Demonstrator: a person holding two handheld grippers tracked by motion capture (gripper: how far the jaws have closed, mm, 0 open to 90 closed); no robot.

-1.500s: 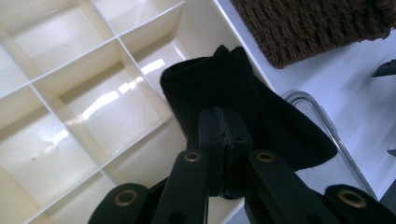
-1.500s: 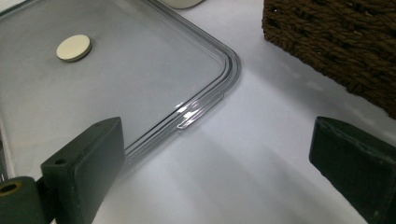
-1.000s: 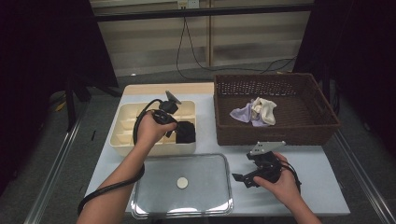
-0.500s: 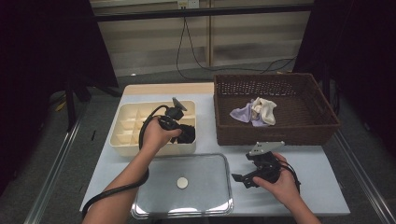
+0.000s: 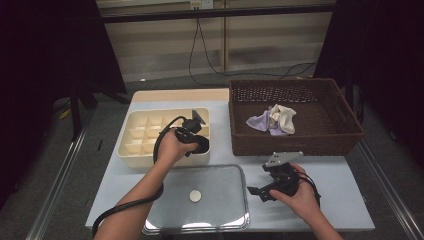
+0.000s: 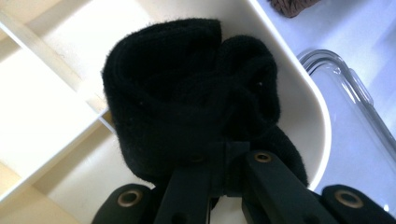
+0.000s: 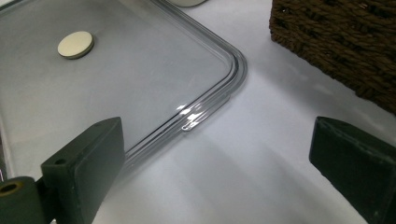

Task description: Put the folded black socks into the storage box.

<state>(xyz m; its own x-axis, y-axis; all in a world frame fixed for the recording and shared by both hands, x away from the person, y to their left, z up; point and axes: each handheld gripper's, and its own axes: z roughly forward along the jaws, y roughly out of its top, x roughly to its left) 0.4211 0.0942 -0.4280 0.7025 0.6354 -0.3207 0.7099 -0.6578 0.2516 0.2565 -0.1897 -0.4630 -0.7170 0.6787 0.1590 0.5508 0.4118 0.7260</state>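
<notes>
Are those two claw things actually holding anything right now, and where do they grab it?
The left gripper pinches a rolled black sock at its near edge, over the divided tray's corner cell. The right gripper is open and holds nothing.

1. No text, label, brand, number or sign can be read in any of the views.
2. The cream divided box [image 5: 131,150], the wicker basket [image 5: 300,142] and the clear lid [image 5: 220,200] are seen with plain surfaces, and no lettering is made out on them.
3. The round cream disc [image 5: 195,196] on the lid is left unmarked.
</notes>
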